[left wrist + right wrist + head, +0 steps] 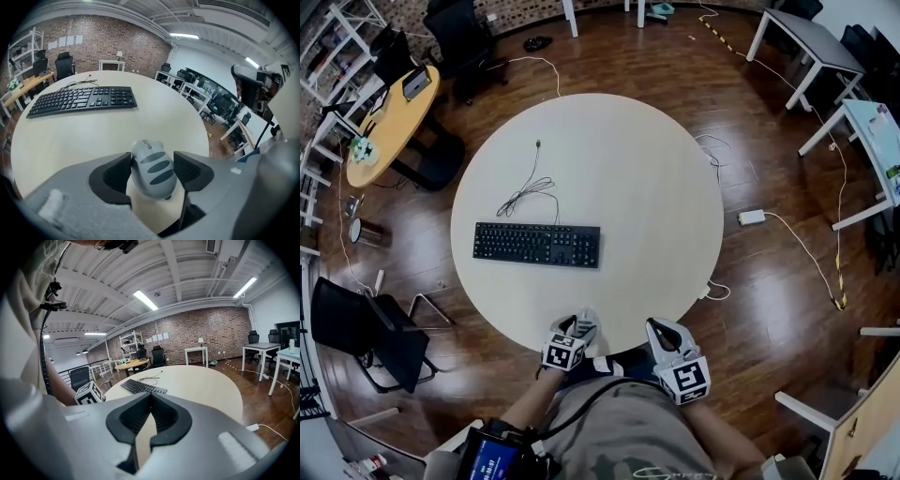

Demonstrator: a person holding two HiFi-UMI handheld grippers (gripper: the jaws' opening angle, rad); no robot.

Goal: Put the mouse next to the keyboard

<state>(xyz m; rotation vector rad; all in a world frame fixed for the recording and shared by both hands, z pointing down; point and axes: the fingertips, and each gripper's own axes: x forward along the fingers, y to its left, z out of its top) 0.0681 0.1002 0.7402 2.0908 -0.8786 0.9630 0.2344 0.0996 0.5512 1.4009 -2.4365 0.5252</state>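
Note:
A grey mouse [152,171] with dark stripes sits between the jaws of my left gripper [152,163], which is shut on it just above the near rim of the round white table [628,187]. In the head view, the left gripper [579,325] hangs at that near edge. The black keyboard [536,244] lies ahead and slightly left, its coiled cable [525,192] behind it. It also shows in the left gripper view as the keyboard [82,99]. My right gripper [663,333] hovers at the table's near edge, off to the right. Its jaws are shut with nothing between them, right gripper [150,399].
A yellow round table [394,122] and black office chairs [366,328] stand to the left. White desks [825,47] are at the far right. A power brick [751,217] and cables lie on the wooden floor right of the table.

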